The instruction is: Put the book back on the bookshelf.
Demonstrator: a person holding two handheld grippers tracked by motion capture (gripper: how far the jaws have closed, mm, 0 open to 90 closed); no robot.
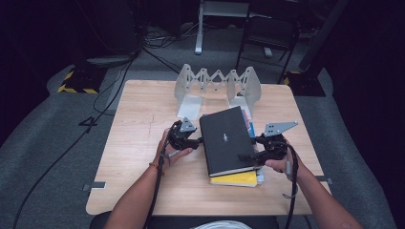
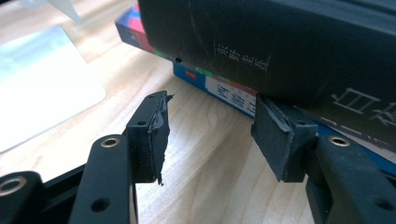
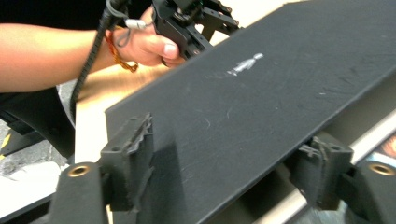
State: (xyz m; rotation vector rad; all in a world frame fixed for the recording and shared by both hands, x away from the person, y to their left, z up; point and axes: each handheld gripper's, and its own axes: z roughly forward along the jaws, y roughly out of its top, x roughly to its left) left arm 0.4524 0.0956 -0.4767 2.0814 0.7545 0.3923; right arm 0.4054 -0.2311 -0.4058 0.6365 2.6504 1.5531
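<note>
Left gripper view: black book point(image 2: 289, 51) spine bears pale characters; both tongs point(image 2: 210, 135) point(image 3: 229, 172) spread wide

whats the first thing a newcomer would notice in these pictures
A thick black hardcover book sits mid-table atop a stack that includes a yellow book, flanked by the two hand-held tongs. The right tongs straddle its raised front cover, one jaw above and one below, while the left tongs stand open at its spine. Behind, a pale grey expandable metal bookend rack stands at the wooden table's far edge.
</note>
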